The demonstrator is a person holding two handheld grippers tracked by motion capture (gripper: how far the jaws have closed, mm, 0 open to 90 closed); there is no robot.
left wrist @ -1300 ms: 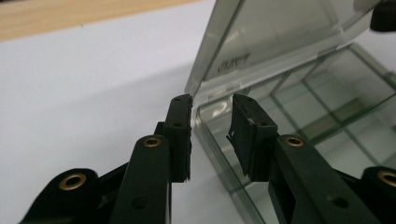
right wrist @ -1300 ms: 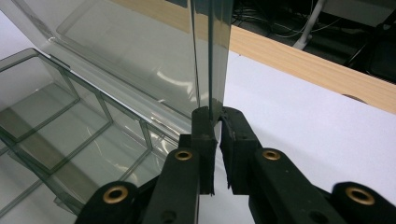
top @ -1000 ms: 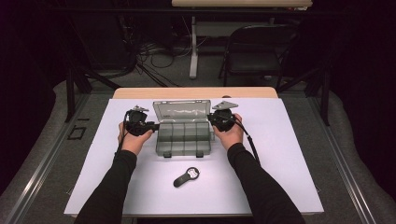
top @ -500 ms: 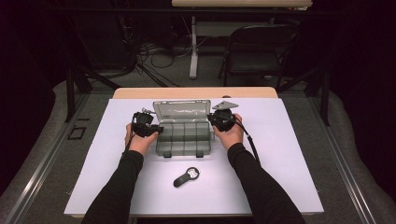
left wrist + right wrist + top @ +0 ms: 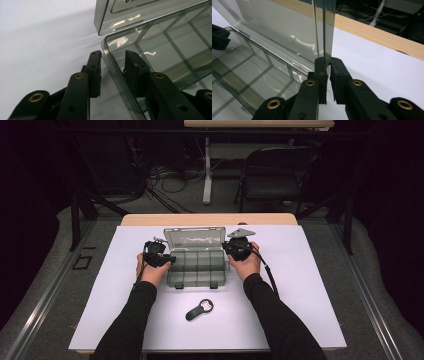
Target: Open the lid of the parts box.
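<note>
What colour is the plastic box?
Smoky, see-through grey; the box shows best in the left gripper view.

one organizer box (image 5: 196,265) (lid up), one key fob (image 5: 199,309), two grippers

The plastic organizer box (image 5: 196,269) is see-through smoky grey, and its open lid (image 5: 195,239) is the same see-through grey. The table cover (image 5: 310,285) is plain white. The table edge (image 5: 210,219) behind it is light wood brown. The small tool (image 5: 199,309) on the white cover is black with 1 pale round spot. The left gripper (image 5: 113,65) is black with little gold rings on its jaws. The right gripper (image 5: 329,67) is black with gold rings too, and it has a grey plate (image 5: 241,232) on top. The sleeves (image 5: 272,315) are black. The chair (image 5: 272,175) is black. The floor (image 5: 385,270) is grey.
</note>
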